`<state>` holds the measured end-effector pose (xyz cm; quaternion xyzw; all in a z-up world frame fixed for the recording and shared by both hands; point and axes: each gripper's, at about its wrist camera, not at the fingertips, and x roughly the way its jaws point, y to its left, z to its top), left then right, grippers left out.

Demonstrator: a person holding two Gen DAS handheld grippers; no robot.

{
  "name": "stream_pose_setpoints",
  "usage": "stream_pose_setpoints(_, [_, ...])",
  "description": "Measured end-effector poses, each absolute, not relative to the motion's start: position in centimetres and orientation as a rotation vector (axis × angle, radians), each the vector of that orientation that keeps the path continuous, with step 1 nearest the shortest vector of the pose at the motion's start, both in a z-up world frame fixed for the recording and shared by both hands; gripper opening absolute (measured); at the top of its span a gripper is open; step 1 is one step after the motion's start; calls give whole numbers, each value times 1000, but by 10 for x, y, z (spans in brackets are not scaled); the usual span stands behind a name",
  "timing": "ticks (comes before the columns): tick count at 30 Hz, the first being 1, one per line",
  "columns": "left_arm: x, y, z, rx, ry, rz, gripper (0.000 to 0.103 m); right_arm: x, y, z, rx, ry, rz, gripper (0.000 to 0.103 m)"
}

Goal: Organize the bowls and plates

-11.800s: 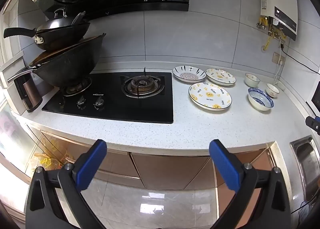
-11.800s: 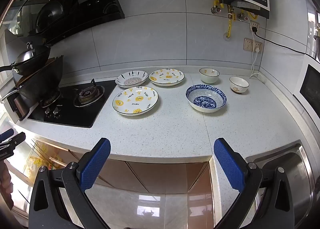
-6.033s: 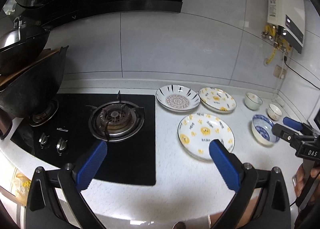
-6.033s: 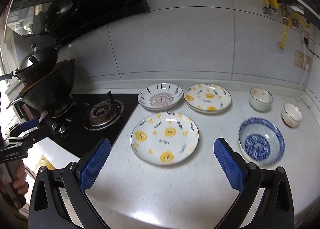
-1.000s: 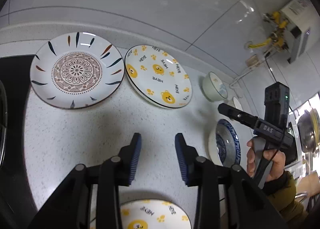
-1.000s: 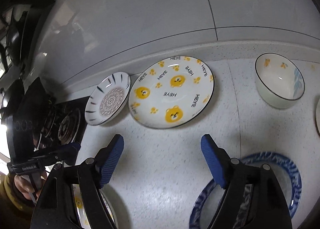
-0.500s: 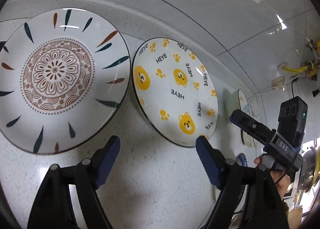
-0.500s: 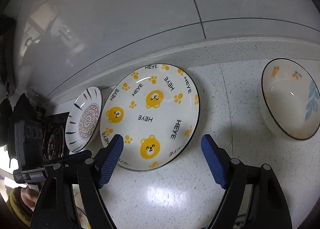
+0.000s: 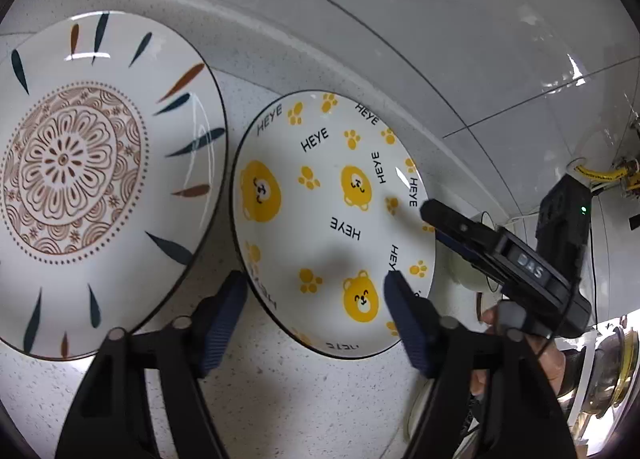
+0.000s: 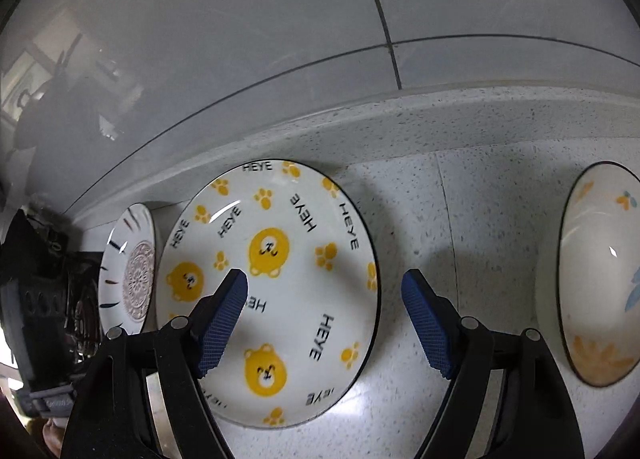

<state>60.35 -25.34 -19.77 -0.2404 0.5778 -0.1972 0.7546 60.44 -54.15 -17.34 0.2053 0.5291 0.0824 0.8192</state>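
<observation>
A white plate with yellow bears and "HEYE" lettering (image 9: 332, 219) (image 10: 280, 279) lies on the speckled counter by the back wall. My left gripper (image 9: 316, 299) hovers at its near-left rim. One blue pad is outside the rim and the other is over the plate. The jaws are closing and no pad presses on the plate. My right gripper (image 10: 324, 291) straddles the plate's right rim, also closing without touching it. From the left wrist view, the right gripper (image 9: 434, 221) reaches over the plate's right edge. A flower-patterned plate (image 9: 80, 179) (image 10: 128, 271) sits just left of it.
A small white bowl with leaf and flower prints (image 10: 600, 271) stands right of the bear plate. The tiled wall (image 10: 280, 59) rises close behind the plates. The black stove (image 10: 48, 299) lies at the far left. A hand (image 9: 520, 339) holds the right gripper.
Both grippers came down and closer to the bear plate, which now fills both views. The left jaws widened from a narrow gap, then narrowed slightly.
</observation>
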Motion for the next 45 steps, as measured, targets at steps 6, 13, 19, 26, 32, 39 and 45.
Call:
stream_pose_setpoints(6, [607,-250,-207,-593,1287,-402,45,615,-545,-195,451,1186,163,48])
stream_pose_setpoints(13, [609,-246,-232,-669,1350,-397,24,608,-552,-197,405,1181,147,20])
stream_pose_setpoints(19, [610,-237,-235,-631,1329,-359,11,589,-551,-197,373,1205,178,19])
stream_pose_setpoints(26, [595,-232,-235,-588,1341,-410,10,551,-554,-196,376,1207,198,17])
stream_pose_setpoints(32, [582,-226,-229,-546,1319,-415,11,529,-549,-193,358,1182,221,17])
stream_pose_setpoints(39, [560,-205,-208,-529,1276,-420,11,508,-536,-178,341,1132,246,17])
stream_pose_setpoints(45, [528,-173,-180,-538,1235,-429,12,477,-523,-146,308,1070,263,17])
